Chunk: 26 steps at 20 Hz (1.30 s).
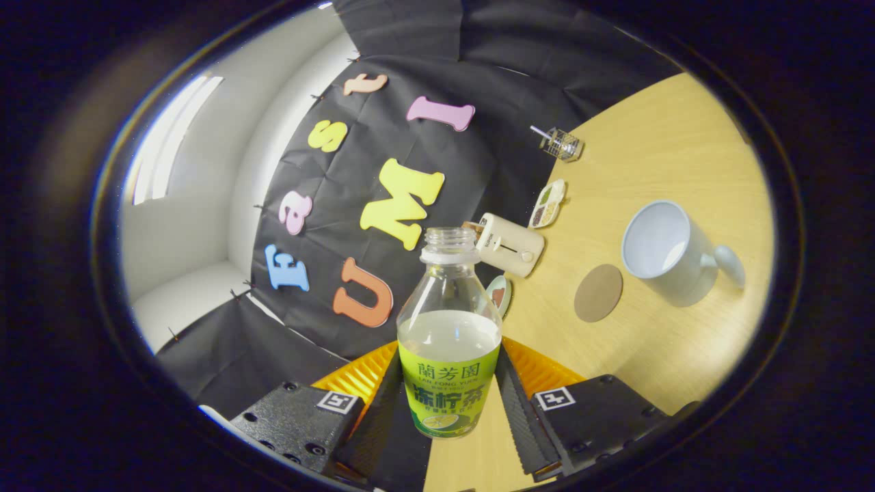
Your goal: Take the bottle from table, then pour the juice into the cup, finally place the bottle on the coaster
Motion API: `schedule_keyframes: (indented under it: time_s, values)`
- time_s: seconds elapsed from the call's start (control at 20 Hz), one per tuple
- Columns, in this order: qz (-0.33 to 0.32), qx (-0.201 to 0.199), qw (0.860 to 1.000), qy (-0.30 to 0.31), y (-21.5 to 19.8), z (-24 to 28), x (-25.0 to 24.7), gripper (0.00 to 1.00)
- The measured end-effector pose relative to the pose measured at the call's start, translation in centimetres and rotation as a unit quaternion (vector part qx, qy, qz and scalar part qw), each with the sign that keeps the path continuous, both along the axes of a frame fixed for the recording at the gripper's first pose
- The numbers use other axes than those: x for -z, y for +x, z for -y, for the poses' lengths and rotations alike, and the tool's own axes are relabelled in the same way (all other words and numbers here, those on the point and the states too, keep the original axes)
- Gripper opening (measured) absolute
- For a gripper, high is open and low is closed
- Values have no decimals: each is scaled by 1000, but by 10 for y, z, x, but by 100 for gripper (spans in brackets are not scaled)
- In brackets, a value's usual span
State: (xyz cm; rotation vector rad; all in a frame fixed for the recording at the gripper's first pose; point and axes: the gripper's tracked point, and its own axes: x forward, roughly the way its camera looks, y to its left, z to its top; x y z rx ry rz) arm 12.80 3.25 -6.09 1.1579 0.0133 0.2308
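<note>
A clear uncapped bottle (448, 342) with a green label and pale juice stands between my fingers, and my gripper (448, 403) is shut on its labelled lower part. The whole view is tilted, so the wooden table (656, 164) slopes away to the right. A white mug (666, 253) with its handle to the right sits beyond the fingers on the table, its open mouth facing me. A round brown coaster (599, 292) lies flat on the table between the bottle and the mug.
Just behind the bottle's neck sits a cream toaster (509, 244). A small divided dish (547, 203) lies beyond it and a small clear glass jar (560, 143) stands by the booth wall. A little plate (499, 294) peeks out beside the bottle.
</note>
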Motion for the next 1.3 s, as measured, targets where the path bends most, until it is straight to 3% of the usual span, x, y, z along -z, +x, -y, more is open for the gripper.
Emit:
schedule_keyframes:
  time_s: [0.35, 0.8, 1.3]
  values:
    - [-6, -15, 996, 92, 8, 18, 7, 79]
    - [-5, -48, 971, 234, 11, 29, 5, 79]
    - [-4, -64, 953, 297, 12, 33, -6, 79]
